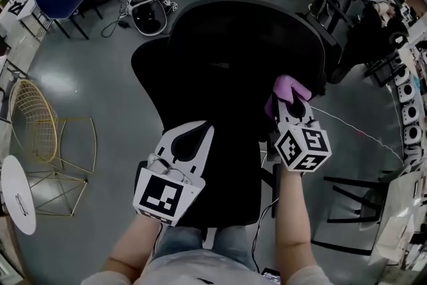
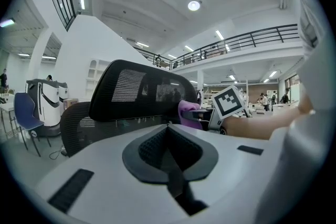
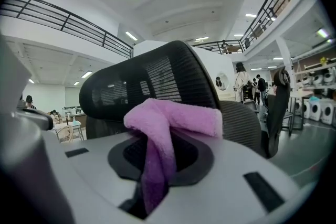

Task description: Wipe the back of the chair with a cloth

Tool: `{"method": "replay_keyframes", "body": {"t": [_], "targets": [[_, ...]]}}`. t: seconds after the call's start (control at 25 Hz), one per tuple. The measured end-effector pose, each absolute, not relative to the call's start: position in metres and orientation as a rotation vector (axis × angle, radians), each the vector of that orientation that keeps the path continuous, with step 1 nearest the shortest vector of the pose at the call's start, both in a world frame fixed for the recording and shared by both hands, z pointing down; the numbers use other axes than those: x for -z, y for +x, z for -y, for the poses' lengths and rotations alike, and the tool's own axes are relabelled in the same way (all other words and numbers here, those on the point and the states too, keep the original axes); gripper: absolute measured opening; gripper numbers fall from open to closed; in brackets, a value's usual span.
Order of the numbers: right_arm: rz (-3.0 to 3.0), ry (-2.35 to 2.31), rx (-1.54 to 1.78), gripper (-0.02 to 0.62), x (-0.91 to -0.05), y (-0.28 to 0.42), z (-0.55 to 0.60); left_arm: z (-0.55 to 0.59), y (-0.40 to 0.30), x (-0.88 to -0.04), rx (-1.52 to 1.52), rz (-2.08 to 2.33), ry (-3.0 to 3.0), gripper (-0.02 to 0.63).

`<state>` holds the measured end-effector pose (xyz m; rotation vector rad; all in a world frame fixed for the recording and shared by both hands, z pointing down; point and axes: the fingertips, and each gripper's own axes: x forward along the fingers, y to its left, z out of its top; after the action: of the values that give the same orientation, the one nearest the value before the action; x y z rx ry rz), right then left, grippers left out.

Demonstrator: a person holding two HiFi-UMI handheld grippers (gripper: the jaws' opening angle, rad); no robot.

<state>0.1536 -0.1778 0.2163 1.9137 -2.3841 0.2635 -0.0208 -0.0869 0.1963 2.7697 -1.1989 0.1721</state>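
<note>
Cloth (image 3: 167, 126), fluffy pink terry, is pinched between the 2 jaws of the right gripper (image 1: 292, 98) at the curved black mesh chair back (image 1: 247, 43). Its folded roll is laid crosswise to the jaws. The left gripper (image 1: 195, 130) is held closed and empty.

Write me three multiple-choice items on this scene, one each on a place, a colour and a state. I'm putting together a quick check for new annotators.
1. Where is the cloth?
A) on the floor
B) in the right gripper
C) on the chair seat

2. What colour is the cloth?
A) pink-purple
B) white
C) green

3. How do the left gripper jaws stand?
A) wide apart
B) closed on the cloth
C) together, with nothing between them

Answers:
1. B, since the right gripper view shows the cloth pinched between that gripper's jaws.
2. A, since it looks pink-purple in all three views.
3. C, since the left gripper view shows the dark pads meeting with nothing held.
</note>
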Motion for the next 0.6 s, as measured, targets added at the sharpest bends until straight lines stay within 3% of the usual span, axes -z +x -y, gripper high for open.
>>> {"method": "replay_keyframes", "body": {"t": [0.6], "targets": [[2.353, 1.854, -0.291, 0.071, -0.257, 0.172, 0.206, 0.089, -0.006, -0.211, -0.209, 1.231, 2.762, 0.009]]}}
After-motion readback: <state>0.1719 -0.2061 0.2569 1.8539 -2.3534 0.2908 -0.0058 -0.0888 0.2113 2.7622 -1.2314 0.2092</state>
